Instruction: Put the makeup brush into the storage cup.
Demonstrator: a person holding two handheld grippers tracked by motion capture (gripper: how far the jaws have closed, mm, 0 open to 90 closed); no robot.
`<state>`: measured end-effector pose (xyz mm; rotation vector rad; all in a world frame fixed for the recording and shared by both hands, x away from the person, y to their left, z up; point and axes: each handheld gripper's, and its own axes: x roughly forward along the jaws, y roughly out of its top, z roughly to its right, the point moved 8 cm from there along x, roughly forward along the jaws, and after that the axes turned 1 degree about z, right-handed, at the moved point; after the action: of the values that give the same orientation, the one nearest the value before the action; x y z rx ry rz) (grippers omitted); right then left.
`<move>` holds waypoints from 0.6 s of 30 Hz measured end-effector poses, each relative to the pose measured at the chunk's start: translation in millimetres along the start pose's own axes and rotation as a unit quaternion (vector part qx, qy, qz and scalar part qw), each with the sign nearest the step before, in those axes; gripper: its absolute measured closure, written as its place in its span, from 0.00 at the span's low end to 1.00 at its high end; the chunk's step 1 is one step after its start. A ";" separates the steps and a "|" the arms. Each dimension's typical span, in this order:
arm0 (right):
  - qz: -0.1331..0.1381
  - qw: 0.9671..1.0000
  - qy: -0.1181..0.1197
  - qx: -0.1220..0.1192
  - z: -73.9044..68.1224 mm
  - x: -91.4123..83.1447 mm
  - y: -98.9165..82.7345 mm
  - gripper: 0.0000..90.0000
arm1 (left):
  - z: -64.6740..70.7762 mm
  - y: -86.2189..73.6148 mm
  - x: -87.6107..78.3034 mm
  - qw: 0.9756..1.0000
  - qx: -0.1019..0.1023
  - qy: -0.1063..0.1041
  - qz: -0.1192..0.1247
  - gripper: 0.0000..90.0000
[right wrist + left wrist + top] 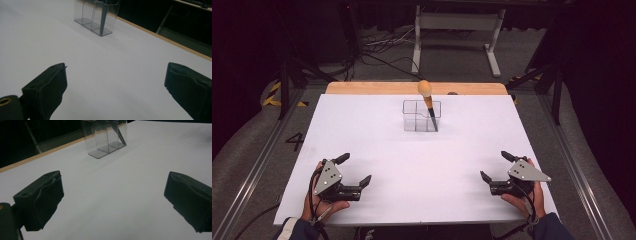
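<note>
A: High view first: the left gripper [353,171] rests at the near left of the table, jaws spread wide with nothing between them. The right gripper [497,166] sits at the near right, also spread and empty.

B: And the makeup brush [427,102]?

A: It stands tilted in the right-hand compartment of the clear organizer [421,116], its tan head poking above the rim and leaning toward the far side. The organizer is toward the far middle of the sheet, well apart from both grippers.

B: So which step is this, do you think?

A: I judge it either the start of taking the brush out or the rest after dropping it in; the pictures alone do not settle that. If the brush is to come out, the next move calls for one gripper to travel forward, rise over the organizer's rim and pinch the handle below the head, lifting along its lean so the light box does not tip.

B: The surface?

A: A white sheet [412,165] covers the table; a strip of wooden edge [377,88] shows at the far side. In the left gripper view the organizer [107,137] stands ahead on that plain white.

B: The room?

A: Dim. Grey floor, loose cables [382,47], a white table frame [457,35] beyond, yellow-black tape [274,95] at the left.
</note>
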<state>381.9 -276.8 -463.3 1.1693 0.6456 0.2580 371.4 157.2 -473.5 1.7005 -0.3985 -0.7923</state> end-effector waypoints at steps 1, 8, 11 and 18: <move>0.000 1.000 0.000 -0.001 0.0 0.0 0.2 0.06 | -0.2 -0.1 0.1 1.000 0.000 0.001 -0.001 0.03; 0.001 1.000 0.005 0.000 -2.3 0.8 0.9 0.06 | 0.0 0.4 1.2 1.000 -0.002 0.002 0.000 0.04; 0.001 1.000 0.007 0.003 -1.9 0.6 0.4 0.06 | 1.3 0.9 2.1 1.000 0.000 0.001 0.000 0.04; 0.000 1.000 0.008 0.002 -2.8 1.1 0.0 0.06 | -0.1 0.9 3.4 1.000 0.002 0.001 0.001 0.04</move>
<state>381.1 -274.1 -464.3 1.1726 0.6597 0.2670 374.0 154.8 -473.7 1.7036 -0.4008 -0.7889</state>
